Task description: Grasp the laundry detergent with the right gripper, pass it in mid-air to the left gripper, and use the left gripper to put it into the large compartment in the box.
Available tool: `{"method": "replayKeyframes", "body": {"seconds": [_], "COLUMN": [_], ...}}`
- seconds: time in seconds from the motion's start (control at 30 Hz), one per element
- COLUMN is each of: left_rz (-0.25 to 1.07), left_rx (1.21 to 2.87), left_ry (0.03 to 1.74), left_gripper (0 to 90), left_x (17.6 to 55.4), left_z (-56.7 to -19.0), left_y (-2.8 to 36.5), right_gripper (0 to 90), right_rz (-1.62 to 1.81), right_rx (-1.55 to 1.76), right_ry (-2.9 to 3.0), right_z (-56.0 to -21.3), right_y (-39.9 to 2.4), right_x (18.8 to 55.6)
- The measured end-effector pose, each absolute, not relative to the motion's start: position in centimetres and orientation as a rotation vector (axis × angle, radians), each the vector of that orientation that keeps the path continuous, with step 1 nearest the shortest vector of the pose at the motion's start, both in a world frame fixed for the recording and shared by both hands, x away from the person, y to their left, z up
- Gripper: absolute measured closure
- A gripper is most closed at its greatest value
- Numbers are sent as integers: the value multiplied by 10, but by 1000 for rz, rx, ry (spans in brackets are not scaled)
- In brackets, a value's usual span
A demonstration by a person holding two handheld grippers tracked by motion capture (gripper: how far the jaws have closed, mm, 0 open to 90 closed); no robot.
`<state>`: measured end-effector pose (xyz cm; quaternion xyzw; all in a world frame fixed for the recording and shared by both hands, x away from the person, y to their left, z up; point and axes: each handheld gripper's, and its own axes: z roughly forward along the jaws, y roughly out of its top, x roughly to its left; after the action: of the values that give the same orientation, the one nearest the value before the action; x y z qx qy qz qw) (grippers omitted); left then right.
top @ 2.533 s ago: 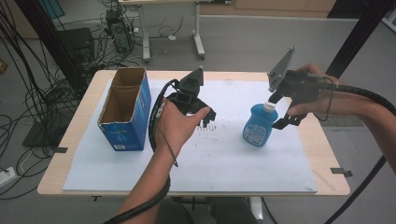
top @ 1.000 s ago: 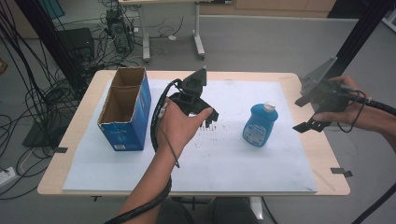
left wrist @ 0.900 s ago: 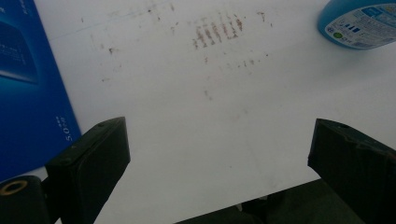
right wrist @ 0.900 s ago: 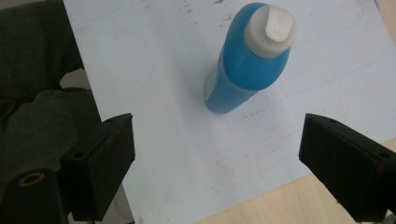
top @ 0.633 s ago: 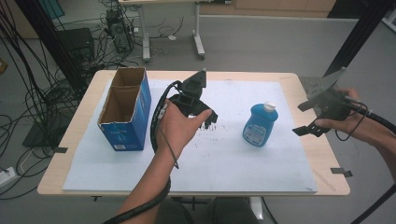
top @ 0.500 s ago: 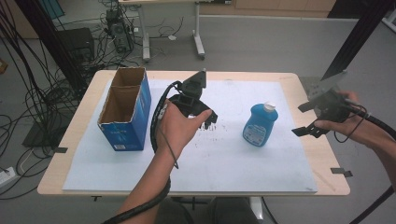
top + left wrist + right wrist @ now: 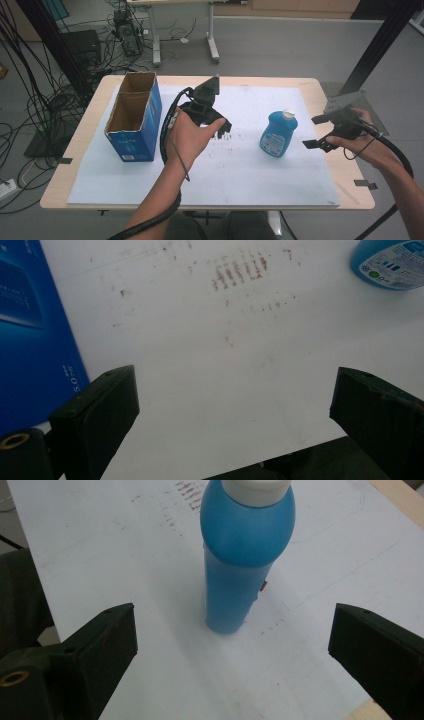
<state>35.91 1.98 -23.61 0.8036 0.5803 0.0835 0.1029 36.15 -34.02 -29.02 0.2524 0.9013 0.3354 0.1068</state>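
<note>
Since the earliest frame the right gripper (image 7: 316, 131) has let go of the bottle (image 7: 278, 134) and drawn back to the table's (image 7: 90, 130) right edge, while the left gripper (image 7: 221, 131) has stayed above the middle of the white sheet (image 7: 240, 175). From the high view, one blue box (image 7: 134, 117) stands upright at the sheet's left side, its top open and split into two compartments; both look empty, though their floors are in shadow. One bottle, blue with a white cap, stands upright on the right half of the sheet, apart from both grippers. Two grippers are held in two hands, and the right one's jaws are spread wide, pointing toward the bottle. Through the left gripper view, the jaws of the left gripper (image 7: 235, 425) stand wide apart with nothing between them, over the bare, smudged sheet; the box (image 7: 30, 335) lies along the left edge and the bottle's base (image 7: 387, 262) shows in the top right corner. Through the right gripper view, the right gripper (image 7: 232, 652) is released, its jaws wide, and the bottle (image 7: 242, 555) stands ahead between their lines, untouched.
</note>
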Motion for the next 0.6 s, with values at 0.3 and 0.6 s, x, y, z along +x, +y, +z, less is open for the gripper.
{"method": "replayKeyframes", "body": {"seconds": [0.3, 0.6], "left_rz": [252, 249], "left_rx": [2390, 2400], "left_ry": [1706, 1707], "left_gripper": [59, 58], "left_x": [359, 360], "left_z": [-237, -241], "left_y": [17, 16], "right_gripper": [49, 45], "right_rz": [1072, 1136], "right_rx": [764, 792], "right_ry": [2594, 2540], "right_z": [-314, -333], "right_y": [-336, -331], "right_x": [367, 370]}}
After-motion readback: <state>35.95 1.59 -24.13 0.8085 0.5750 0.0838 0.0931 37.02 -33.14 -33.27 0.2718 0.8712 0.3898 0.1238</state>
